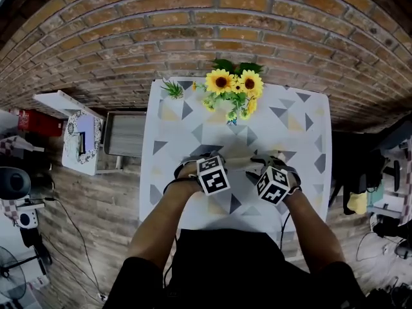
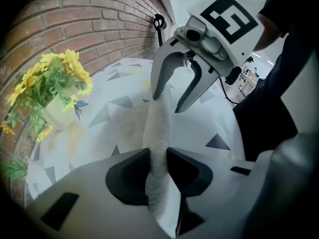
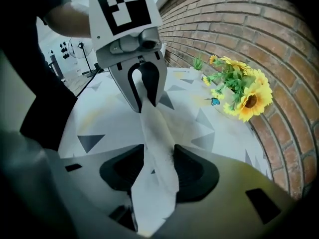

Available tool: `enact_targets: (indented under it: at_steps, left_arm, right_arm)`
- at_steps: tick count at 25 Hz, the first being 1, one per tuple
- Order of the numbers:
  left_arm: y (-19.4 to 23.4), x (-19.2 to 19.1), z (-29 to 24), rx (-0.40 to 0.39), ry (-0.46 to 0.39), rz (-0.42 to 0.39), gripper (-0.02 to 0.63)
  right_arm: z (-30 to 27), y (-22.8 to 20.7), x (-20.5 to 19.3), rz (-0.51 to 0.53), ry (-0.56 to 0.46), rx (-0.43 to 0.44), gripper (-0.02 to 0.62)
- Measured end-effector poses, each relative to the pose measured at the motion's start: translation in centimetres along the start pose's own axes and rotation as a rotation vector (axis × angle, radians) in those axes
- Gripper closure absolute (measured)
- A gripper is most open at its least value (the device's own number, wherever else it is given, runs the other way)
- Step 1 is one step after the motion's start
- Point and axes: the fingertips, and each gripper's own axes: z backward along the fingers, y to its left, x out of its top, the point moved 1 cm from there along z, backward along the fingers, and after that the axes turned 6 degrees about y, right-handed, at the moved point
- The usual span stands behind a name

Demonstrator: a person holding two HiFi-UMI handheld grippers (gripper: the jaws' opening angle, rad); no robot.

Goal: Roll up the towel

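Left gripper (image 2: pixel 158 169): jaws clenched on the towel (image 2: pixel 158 128), a narrow bunched strip.
Right gripper (image 3: pixel 158 166): jaws released — towel loose between them.
Towel: stretched gripper to gripper over the worktop (image 1: pixel 296 140).
Step advice: probably close right first, then turn both evenly — keep strip taut.

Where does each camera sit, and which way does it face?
Head view: on the person's head, looking steeply down at the table and sunflowers; both forearms, the left gripper and right gripper show.
Left gripper view: on the left gripper, looking along its jaws, shut on the towel, toward the right gripper; the person's torso shows.
Right gripper view: on the right gripper, looking past its open jaws, the towel between them, toward the left gripper; a forearm shows.
Shared: both gripper views show the towel, sunflowers and brick wall.
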Motion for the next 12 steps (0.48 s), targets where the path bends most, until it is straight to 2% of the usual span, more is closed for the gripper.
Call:
enact_targets:
  at_steps: [7, 9, 10, 12]
  left_arm:
    - [-2.6, -1.3, 0.1, -0.013, 0.009, 0.038, 0.488]
    - [-2.8, -1.6, 0.3, 0.053, 0.012, 0.021, 0.472]
    - [-2.8, -1.8, 0.4, 0.096, 0.02, 0.006, 0.441]
    - [-3.1, -2.1, 0.7, 0.166, 0.034, -0.023, 0.407]
  right_arm:
    - [-1.5, 2.9, -1.6, 0.124, 0.062, -0.036, 0.386]
    - [-1.4, 3.3, -1.7, 0.139, 0.065, -0.054, 0.436]
    - [-1.3, 3.4, -1.7, 0.134, 0.065, -0.052, 0.473]
    - [-0.9, 3.9, -1.6, 0.085, 0.063, -0.001, 0.503]
